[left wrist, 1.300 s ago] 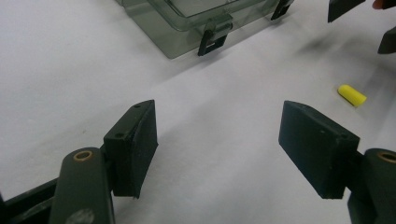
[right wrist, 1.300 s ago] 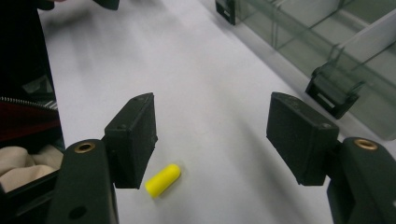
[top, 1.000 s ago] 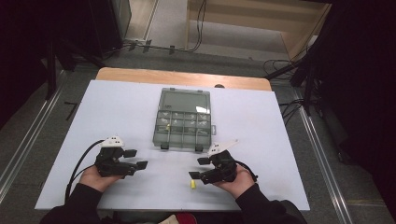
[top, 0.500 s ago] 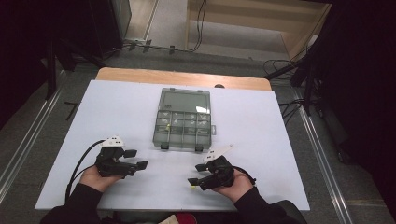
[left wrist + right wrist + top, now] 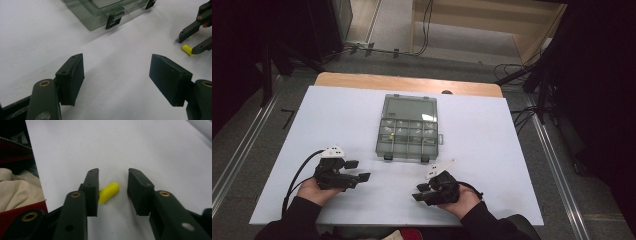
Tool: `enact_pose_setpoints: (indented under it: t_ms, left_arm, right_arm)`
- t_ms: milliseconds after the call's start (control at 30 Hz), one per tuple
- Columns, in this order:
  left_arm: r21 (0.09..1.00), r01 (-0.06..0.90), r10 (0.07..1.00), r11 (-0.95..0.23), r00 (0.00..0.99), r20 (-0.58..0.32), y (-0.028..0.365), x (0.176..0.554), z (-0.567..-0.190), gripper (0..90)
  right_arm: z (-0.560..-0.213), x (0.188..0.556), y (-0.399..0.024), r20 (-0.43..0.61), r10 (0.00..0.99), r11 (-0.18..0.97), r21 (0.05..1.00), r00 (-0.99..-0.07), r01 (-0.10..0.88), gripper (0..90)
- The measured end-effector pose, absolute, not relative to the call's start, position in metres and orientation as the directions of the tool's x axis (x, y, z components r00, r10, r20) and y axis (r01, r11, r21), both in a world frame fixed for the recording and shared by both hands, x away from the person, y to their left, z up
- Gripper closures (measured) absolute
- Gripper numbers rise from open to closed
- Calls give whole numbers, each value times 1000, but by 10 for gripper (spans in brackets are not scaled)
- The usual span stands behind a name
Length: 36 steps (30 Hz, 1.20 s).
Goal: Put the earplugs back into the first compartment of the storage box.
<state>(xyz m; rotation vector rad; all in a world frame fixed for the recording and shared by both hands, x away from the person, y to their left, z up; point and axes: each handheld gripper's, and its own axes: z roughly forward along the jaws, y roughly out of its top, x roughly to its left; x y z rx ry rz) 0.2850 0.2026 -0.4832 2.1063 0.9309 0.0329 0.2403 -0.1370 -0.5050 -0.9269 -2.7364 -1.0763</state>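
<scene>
One yellow capsule-shaped piece [image 5: 109,192] lies on the white table [image 5: 512,145], between the jaws of the right gripper [image 5: 112,192], which have just been closing; a gap remains on one side. The left gripper [image 5: 116,75] stands wide, empty. One clear compartment box [image 5: 408,127], lid shut, sits beyond both.

Your 2 black grippers, left [image 5: 360,170] and right [image 5: 418,192], rest near the closed grey-clear plastic compartment box [image 5: 408,128]
</scene>
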Motion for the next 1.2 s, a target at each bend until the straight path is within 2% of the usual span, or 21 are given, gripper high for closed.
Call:
enact_pose_setpoints:
  t_ms: [33, 200, 233, 367, 1200]
  left_arm:
    - [690, 607, 628, -396, 727, -279, 203, 285, -483, 281]
    - [689, 607, 627, -396, 727, -279, 202, 285, -483, 281]
    - [690, 605, 626, -397, 728, -279, 202, 285, -483, 281]
    - [691, 605, 627, -396, 728, -278, 202, 285, -483, 281]
    - [685, 609, 627, -400, 727, -280, 202, 285, -483, 281]
  right_arm:
    - [-505, 240, -136, 265, 514, 576, 599, -816, 557, 644]
    - [-505, 239, -135, 290, 511, 578, 581, -809, 574, 703]
    - [-505, 240, -135, 303, 510, 577, 574, -805, 581, 740]
    - [-504, 242, -135, 336, 517, 566, 555, -787, 609, 777]
    - [-492, 262, -134, 353, 544, 500, 591, -761, 632, 792]
